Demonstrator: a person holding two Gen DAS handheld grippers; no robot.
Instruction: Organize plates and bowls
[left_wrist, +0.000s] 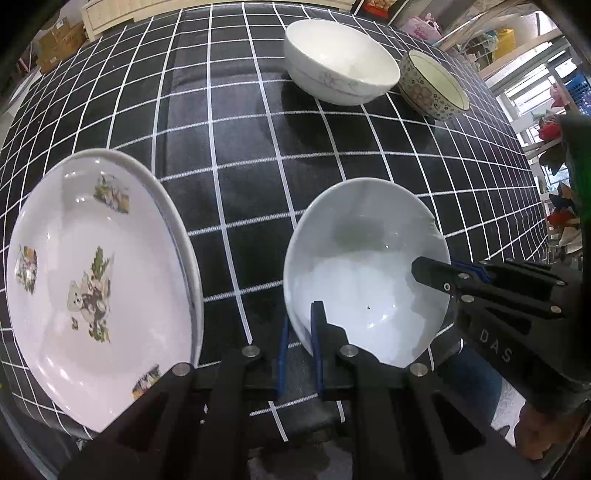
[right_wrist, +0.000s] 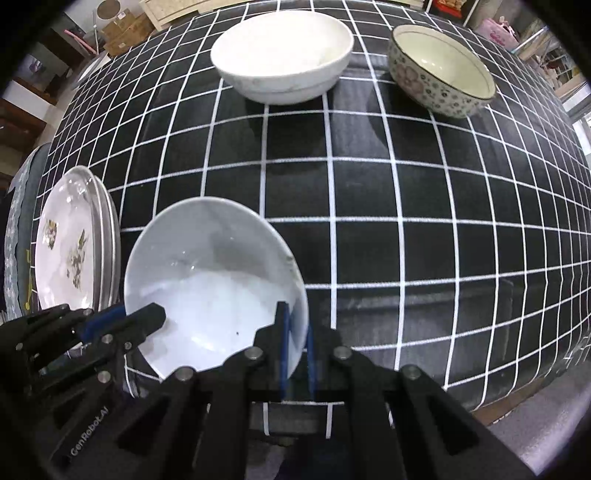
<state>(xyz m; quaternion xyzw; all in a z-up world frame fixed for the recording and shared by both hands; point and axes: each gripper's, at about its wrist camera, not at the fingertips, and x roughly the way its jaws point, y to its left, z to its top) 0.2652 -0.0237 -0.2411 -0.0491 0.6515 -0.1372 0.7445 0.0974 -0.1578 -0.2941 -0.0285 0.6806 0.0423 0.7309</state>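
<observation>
A plain white bowl (left_wrist: 365, 269) is held over the checked tablecloth near the front edge. My left gripper (left_wrist: 300, 332) is shut on its left rim. My right gripper (right_wrist: 295, 332) is shut on its right rim (right_wrist: 299, 295); it also shows in the left wrist view (left_wrist: 443, 280). The same bowl fills the lower left of the right wrist view (right_wrist: 210, 280), with the left gripper (right_wrist: 122, 321) on its left rim. A stack of white plates (left_wrist: 96, 291) with bear pictures lies to the left and shows in the right wrist view (right_wrist: 74, 243).
A large white bowl (left_wrist: 340, 62) and a smaller flower-patterned bowl (left_wrist: 432, 85) stand at the far side of the black checked table (left_wrist: 240, 155). Both also show in the right wrist view, the white bowl (right_wrist: 284, 55) and the patterned bowl (right_wrist: 439, 70). Shelves and boxes lie beyond the table.
</observation>
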